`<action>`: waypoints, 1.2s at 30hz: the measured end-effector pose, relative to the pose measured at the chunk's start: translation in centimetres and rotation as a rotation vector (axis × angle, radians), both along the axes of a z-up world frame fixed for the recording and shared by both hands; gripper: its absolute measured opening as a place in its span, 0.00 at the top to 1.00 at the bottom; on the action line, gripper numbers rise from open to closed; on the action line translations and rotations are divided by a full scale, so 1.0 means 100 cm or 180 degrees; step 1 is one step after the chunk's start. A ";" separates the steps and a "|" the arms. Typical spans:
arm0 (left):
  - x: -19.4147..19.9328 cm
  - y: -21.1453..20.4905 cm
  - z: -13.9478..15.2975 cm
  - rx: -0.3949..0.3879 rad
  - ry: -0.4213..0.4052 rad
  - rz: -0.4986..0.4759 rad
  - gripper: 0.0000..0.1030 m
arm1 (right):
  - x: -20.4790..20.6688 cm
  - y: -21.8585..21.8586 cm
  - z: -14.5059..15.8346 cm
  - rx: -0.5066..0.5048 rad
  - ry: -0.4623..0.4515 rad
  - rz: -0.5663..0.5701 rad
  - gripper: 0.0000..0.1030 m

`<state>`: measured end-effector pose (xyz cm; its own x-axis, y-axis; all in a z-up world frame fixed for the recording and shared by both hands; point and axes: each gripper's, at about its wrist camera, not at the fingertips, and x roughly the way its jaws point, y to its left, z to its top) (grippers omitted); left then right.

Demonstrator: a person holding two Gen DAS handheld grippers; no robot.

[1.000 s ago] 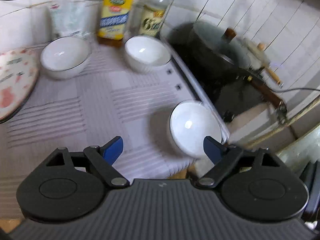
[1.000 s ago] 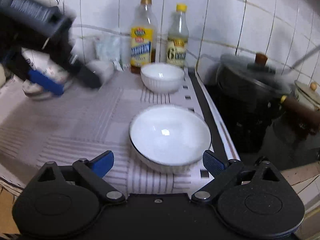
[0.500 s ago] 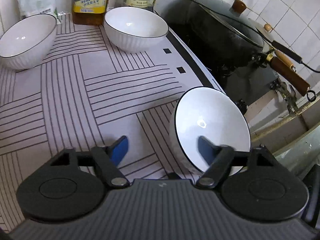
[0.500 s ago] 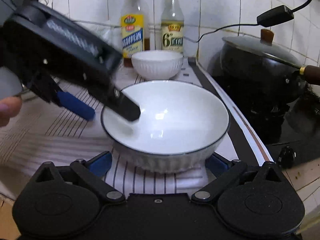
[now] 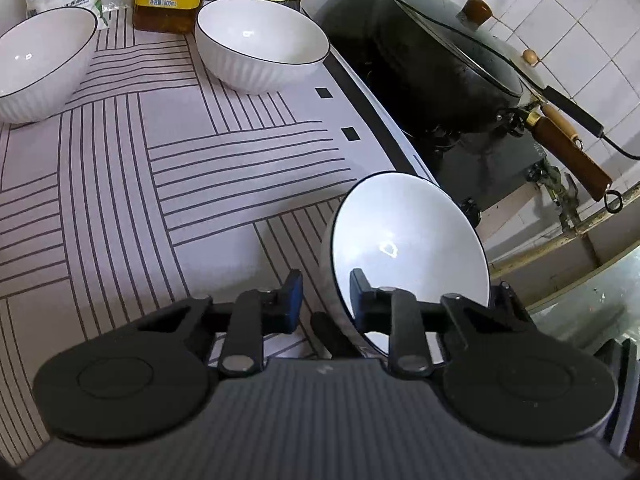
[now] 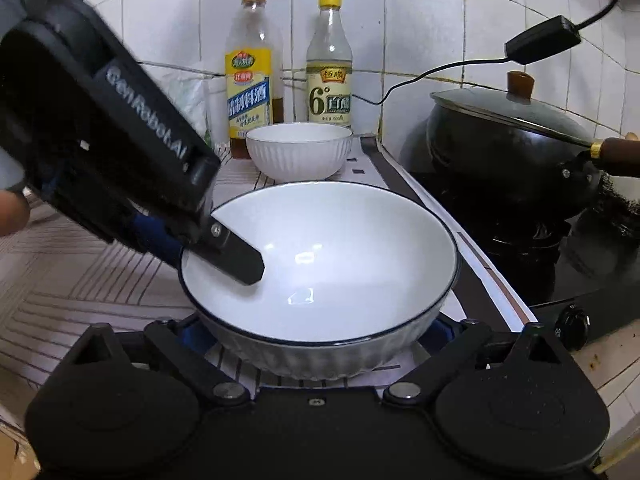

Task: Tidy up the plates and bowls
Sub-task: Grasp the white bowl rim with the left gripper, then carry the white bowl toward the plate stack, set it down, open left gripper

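A white bowl with a dark rim [image 5: 404, 248] [image 6: 320, 272] sits near the front right of the striped mat. My left gripper [image 5: 326, 294] is shut on its left rim, one finger inside the bowl and one outside; it shows in the right wrist view [image 6: 236, 256]. My right gripper [image 6: 316, 336] is open, its fingers on either side of the same bowl's base, mostly hidden behind it. A second white bowl [image 5: 260, 42] [image 6: 298, 152] stands at the back by the bottles. A third white bowl [image 5: 40, 64] stands at the back left.
Two bottles [image 6: 250, 68] [image 6: 329, 64] stand against the tiled wall. A black lidded wok [image 5: 448, 60] [image 6: 508, 152] with a wooden handle sits on the stove to the right. A cable [image 6: 440, 72] hangs over the stove. The counter's edge runs beside the bowl.
My left gripper has closed on the near bowl's rim. My right gripper has moved in closer, so the bowl sits between its fingers.
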<state>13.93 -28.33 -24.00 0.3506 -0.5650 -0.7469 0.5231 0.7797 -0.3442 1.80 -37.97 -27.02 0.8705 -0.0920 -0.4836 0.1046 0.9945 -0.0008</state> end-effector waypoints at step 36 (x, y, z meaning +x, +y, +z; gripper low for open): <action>-0.010 0.175 0.055 0.0231 -0.0184 0.0469 0.81 | 0.027 0.149 0.057 -0.0342 -0.0078 0.1413 0.07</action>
<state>12.91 -10.83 -18.51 0.4692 -0.4496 -0.7601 0.4186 0.8711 -0.2569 4.53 -23.05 -21.36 0.8480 0.2441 -0.4704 -0.3305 0.9375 -0.1093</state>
